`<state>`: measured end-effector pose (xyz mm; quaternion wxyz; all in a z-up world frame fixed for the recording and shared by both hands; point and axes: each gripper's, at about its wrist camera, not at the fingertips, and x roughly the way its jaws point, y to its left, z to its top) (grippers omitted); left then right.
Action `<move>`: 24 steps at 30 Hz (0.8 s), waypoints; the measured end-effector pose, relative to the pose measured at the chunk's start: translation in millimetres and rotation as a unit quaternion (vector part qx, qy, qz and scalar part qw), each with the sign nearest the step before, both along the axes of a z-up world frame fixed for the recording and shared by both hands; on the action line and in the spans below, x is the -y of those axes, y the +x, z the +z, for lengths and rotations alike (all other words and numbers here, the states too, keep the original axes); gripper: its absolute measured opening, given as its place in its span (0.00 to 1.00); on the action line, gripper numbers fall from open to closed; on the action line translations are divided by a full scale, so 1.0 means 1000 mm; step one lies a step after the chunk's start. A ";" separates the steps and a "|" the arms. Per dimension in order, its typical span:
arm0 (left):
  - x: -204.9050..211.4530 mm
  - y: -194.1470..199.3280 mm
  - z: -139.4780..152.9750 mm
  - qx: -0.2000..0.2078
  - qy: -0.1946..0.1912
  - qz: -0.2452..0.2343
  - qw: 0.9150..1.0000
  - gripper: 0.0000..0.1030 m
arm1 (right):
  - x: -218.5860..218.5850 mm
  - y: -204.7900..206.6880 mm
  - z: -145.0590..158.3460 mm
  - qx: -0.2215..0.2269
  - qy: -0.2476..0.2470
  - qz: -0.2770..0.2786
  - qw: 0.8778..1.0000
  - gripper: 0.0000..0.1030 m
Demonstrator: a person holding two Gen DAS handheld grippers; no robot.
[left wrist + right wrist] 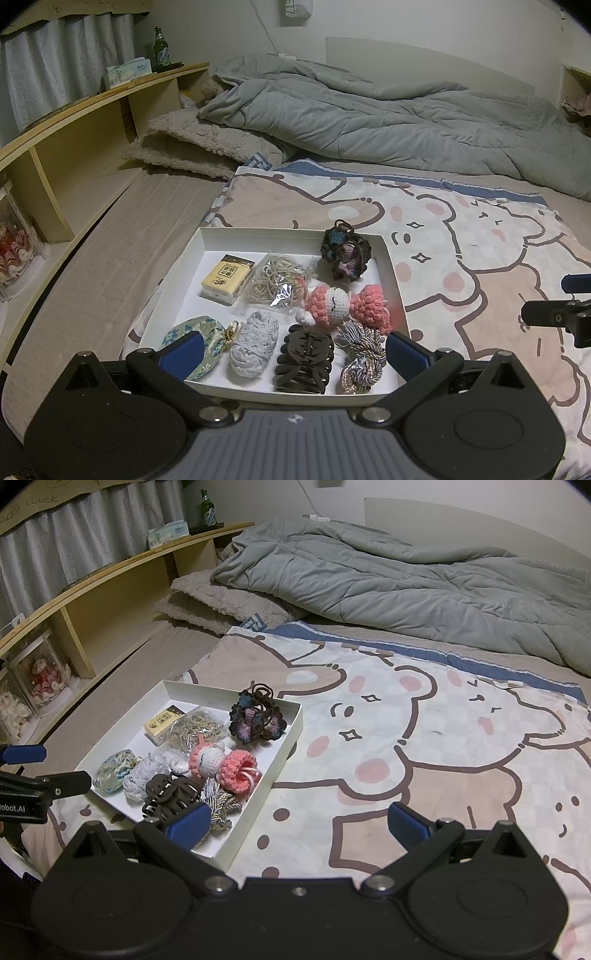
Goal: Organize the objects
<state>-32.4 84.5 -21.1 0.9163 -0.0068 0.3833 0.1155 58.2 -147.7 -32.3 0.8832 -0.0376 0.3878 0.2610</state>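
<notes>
A shallow white box lies on a bear-print sheet and holds several small things: a yellow tissue pack, a bag of cord, a dark crochet piece, a pink and white crochet doll, a floral pouch, a grey scrunchie, a brown hair claw and tasselled cords. My left gripper is open and empty over the box's near edge. My right gripper is open and empty, right of the box.
A rumpled grey duvet and a folded fuzzy blanket lie at the far end of the bed. A wooden shelf runs along the left, with a green bottle and a tissue box on top.
</notes>
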 end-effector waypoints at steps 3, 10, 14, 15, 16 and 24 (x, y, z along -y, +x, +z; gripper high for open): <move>0.000 0.000 0.000 0.000 0.000 0.000 1.000 1.00 | 0.000 0.000 0.000 -0.001 0.001 -0.001 1.000 1.00; -0.001 -0.001 -0.001 -0.001 -0.001 0.001 1.000 1.00 | 0.000 -0.001 -0.003 -0.002 -0.001 0.000 1.000 1.00; 0.000 -0.001 -0.001 -0.001 -0.002 0.002 1.000 1.00 | 0.000 -0.001 -0.003 -0.002 -0.001 0.000 1.000 1.00; -0.001 -0.001 -0.001 -0.001 -0.002 0.002 1.000 1.00 | 0.000 -0.001 -0.003 -0.002 -0.001 0.000 1.000 1.00; -0.001 -0.001 -0.001 -0.001 -0.002 0.002 1.000 1.00 | 0.000 -0.001 -0.003 -0.002 -0.001 0.000 1.000 1.00; -0.001 -0.001 -0.001 -0.001 -0.003 0.001 1.000 1.00 | 0.000 -0.002 -0.003 -0.003 0.000 -0.001 1.000 1.00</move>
